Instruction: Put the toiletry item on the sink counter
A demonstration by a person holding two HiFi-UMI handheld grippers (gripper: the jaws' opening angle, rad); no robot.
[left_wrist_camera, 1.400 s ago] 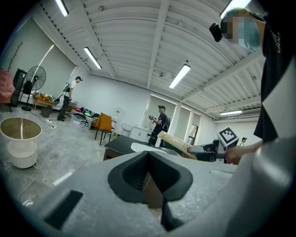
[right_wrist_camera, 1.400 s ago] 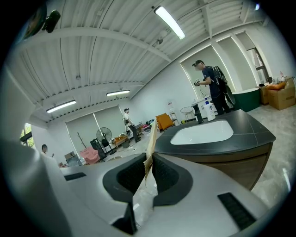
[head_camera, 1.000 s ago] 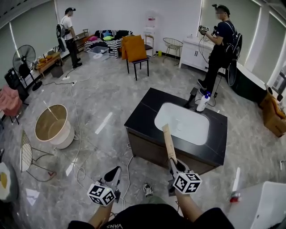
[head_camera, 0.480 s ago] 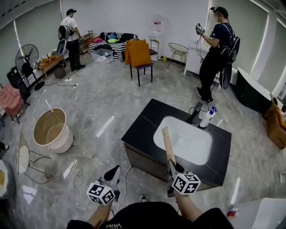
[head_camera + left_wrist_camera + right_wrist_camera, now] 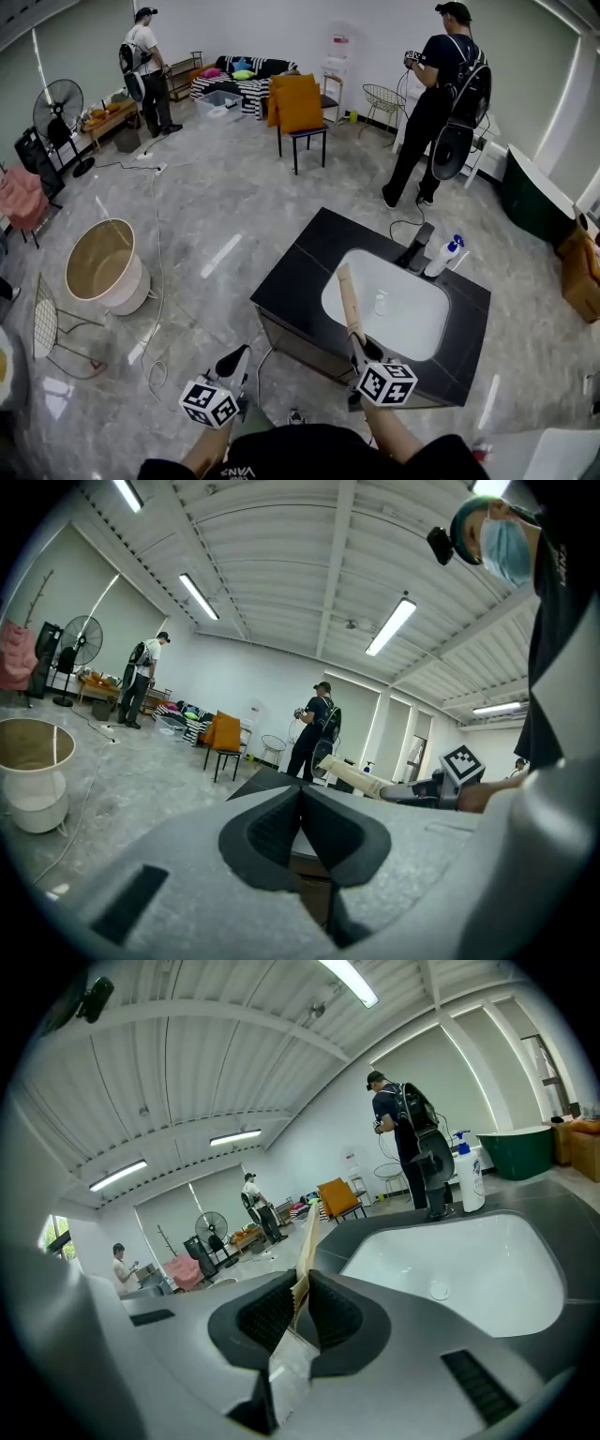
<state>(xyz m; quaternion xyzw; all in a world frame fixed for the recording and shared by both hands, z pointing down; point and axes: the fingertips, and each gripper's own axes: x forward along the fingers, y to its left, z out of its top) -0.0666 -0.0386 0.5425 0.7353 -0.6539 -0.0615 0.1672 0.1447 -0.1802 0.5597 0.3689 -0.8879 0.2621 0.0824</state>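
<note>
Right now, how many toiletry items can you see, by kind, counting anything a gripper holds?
tube, clamped in the right gripper, over the sink counter: 1
pump bottle, upright on the counter beside the faucet: 1
Total: 2

Tube (image 5: pixel 350 300) sits betw. fingers (image 5: pixel 267 1314) of right gripper (image 5: pixel 359 339), sticking fwd over near edge of counter (image 5: pixel 300 277). Sink (image 5: pixel 412 323) lies ahead & right of fingers; tap (image 5: pixel 419 247) and bottle (image 5: pixel 443 258) stand behind it.

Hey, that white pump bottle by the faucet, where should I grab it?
Grip the pump bottle around its upright white body, below the blue pump head. Come in level from the side away from the faucet, which crowds its other side.
</note>
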